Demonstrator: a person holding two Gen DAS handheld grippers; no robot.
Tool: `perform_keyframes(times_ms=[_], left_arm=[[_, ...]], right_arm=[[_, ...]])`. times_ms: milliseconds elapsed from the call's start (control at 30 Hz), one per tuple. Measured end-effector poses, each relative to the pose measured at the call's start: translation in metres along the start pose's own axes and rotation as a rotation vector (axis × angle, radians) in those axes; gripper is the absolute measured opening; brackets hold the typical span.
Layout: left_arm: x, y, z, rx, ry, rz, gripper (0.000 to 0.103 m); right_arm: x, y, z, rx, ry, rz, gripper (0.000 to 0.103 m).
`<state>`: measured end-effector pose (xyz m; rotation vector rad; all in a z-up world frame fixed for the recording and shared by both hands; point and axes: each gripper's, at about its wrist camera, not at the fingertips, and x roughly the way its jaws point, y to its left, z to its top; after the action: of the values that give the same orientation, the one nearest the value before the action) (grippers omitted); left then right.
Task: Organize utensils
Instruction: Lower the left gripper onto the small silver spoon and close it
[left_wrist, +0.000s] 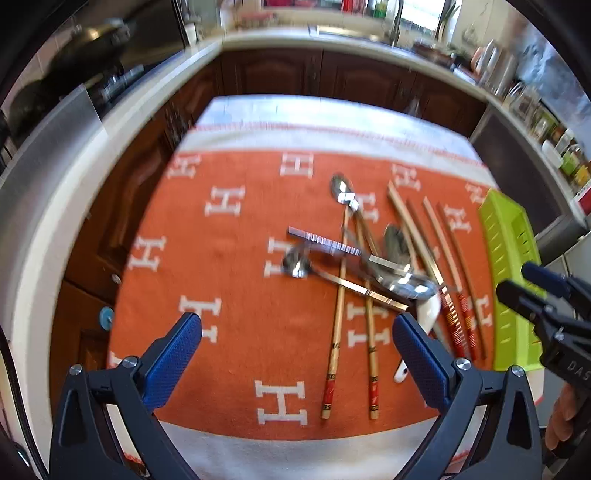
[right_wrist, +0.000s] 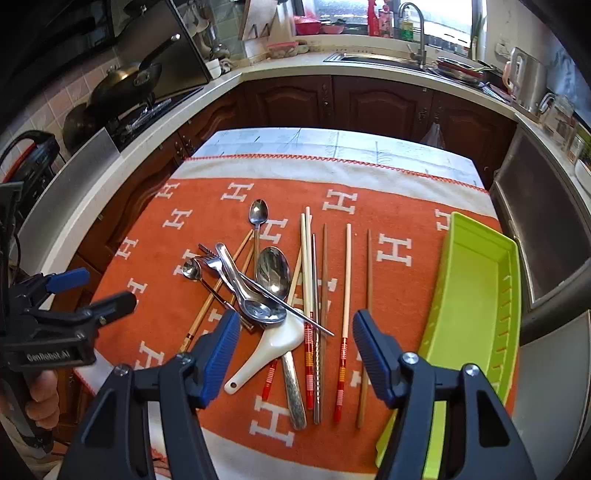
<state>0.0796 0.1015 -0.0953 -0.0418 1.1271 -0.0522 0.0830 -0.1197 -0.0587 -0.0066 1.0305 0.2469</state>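
Both grippers, left (left_wrist: 297, 354) and right (right_wrist: 295, 354), hang with jaws wide and nothing between them, above the near edge of the cloth (right_wrist: 402, 295). The utensils (right_wrist: 273, 295) lie heaped mid-cloth; the green tray (right_wrist: 476, 295) sits at its right edge.

White block letters "H" are woven in rows all over the orange woollen cloth (right_wrist: 399, 295) that fills the middle of both views. In the right wrist view, at the lower left edge, the black plastic body of the left gripper (right_wrist: 90, 295) carries the pale print "GenRobot.AI". In the left wrist view, at the lower right edge, the black body of the right gripper (left_wrist: 532, 282) shows the pale letters "DAS", cut off by the frame. The marks on the chopstick ends are too small to read.
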Motion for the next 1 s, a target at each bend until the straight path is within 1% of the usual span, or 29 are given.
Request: perform_keyframes(times_ms=[33, 100, 167, 233, 300, 333, 367, 400, 433, 467, 500, 567, 600, 767, 867, 1000], left_arm=[[0.007, 0.0, -0.001, 0.001, 0.013, -0.005, 0.094], [0.028, 0.0, -0.004, 0.004, 0.045, -0.021, 0.093], [0.04, 0.001, -0.007, -0.002, 0.055, -0.034, 0.091], [0.052, 0.001, -0.01, -0.019, 0.078, -0.077, 0.088], [0.063, 0.001, -0.012, -0.032, 0.089, -0.105, 0.08], [0.066, -0.001, -0.013, -0.031, 0.092, -0.103, 0.078], [0.07, -0.003, -0.013, -0.025, 0.097, -0.097, 0.074], [0.076, -0.006, -0.014, -0.016, 0.107, -0.097, 0.068], [0.079, -0.007, -0.014, -0.014, 0.116, -0.101, 0.065], [0.083, -0.009, -0.015, -0.013, 0.127, -0.106, 0.058], [0.088, -0.012, -0.015, -0.009, 0.139, -0.109, 0.054], [0.094, -0.015, -0.014, -0.003, 0.144, -0.097, 0.053], [0.094, -0.019, -0.014, 0.01, 0.128, -0.081, 0.053], [0.099, -0.029, -0.008, 0.019, 0.127, -0.073, 0.053], [0.1, -0.025, -0.002, -0.022, 0.133, -0.117, 0.053], [0.103, -0.003, 0.01, -0.134, 0.147, -0.205, 0.053]], right_arm=[[0.007, 0.002, 0.001, -0.007, 0.01, 0.007, 0.063], [0.018, 0.004, 0.001, -0.012, 0.028, 0.015, 0.063], [0.028, 0.002, -0.001, -0.01, 0.052, 0.026, 0.062], [0.039, 0.001, -0.004, -0.008, 0.076, 0.04, 0.059], [0.046, 0.002, -0.007, -0.01, 0.09, 0.042, 0.058], [0.049, 0.001, -0.009, -0.008, 0.098, 0.041, 0.057], [0.051, 0.001, -0.01, -0.006, 0.102, 0.041, 0.057], [0.054, 0.0, -0.011, -0.002, 0.108, 0.044, 0.057], [0.055, -0.001, -0.011, 0.003, 0.11, 0.047, 0.057], [0.056, -0.002, -0.011, 0.006, 0.111, 0.05, 0.057], [0.056, -0.002, -0.011, 0.01, 0.111, 0.053, 0.057], [0.056, -0.003, -0.01, 0.013, 0.109, 0.054, 0.057], [0.056, -0.004, -0.009, 0.013, 0.107, 0.054, 0.057], [0.057, -0.007, -0.006, 0.022, 0.102, 0.048, 0.057], [0.058, -0.011, -0.005, 0.033, 0.102, 0.048, 0.057], [0.059, -0.015, -0.005, 0.05, 0.098, 0.055, 0.057]])
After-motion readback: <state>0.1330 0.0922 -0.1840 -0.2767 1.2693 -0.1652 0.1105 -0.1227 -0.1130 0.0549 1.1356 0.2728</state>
